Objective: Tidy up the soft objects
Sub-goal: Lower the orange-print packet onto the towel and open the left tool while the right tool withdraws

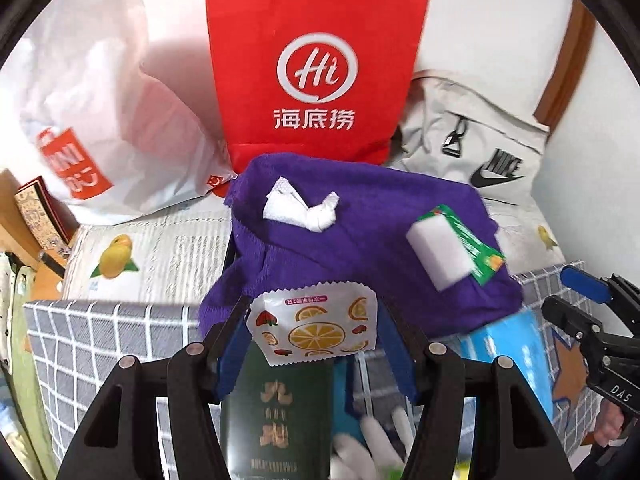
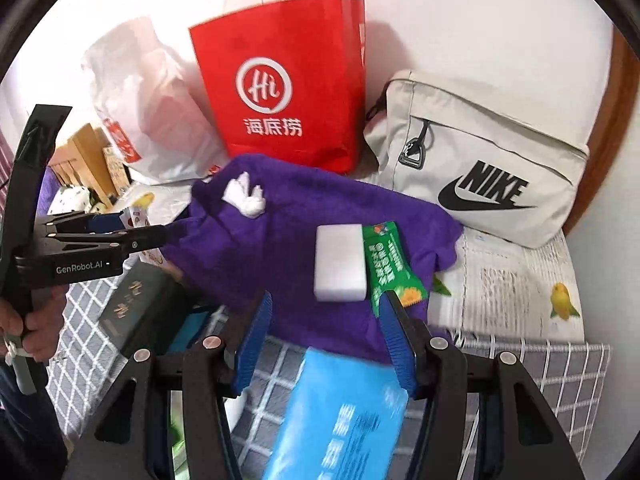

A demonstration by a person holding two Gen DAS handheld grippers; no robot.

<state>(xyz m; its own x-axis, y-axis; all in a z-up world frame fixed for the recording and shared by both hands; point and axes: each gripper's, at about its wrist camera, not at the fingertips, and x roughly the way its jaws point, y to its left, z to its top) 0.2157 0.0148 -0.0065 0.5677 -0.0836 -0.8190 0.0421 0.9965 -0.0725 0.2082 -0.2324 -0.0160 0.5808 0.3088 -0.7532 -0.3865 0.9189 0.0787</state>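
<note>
Left wrist view is showing the left gripper (image 1: 312, 340) holding one fruit-print sachet (image 1: 314, 326) between its part-open pads. The right gripper (image 2: 324, 340) is hanging half open and empty over one blue pack (image 2: 340, 412). Sorting looks underway; next, the sachet needs carrying to a spot. Further back, one purple cloth (image 1: 360, 240) is carrying one white sponge (image 1: 436, 248) and one crumpled tissue (image 1: 300, 208), before three bags.

Purple towel (image 2: 320, 216); red bag (image 2: 288, 84); grey-white checked cloth (image 1: 100, 344).

Blurred blue packet (image 2: 340, 416), bottom-cropped
</note>
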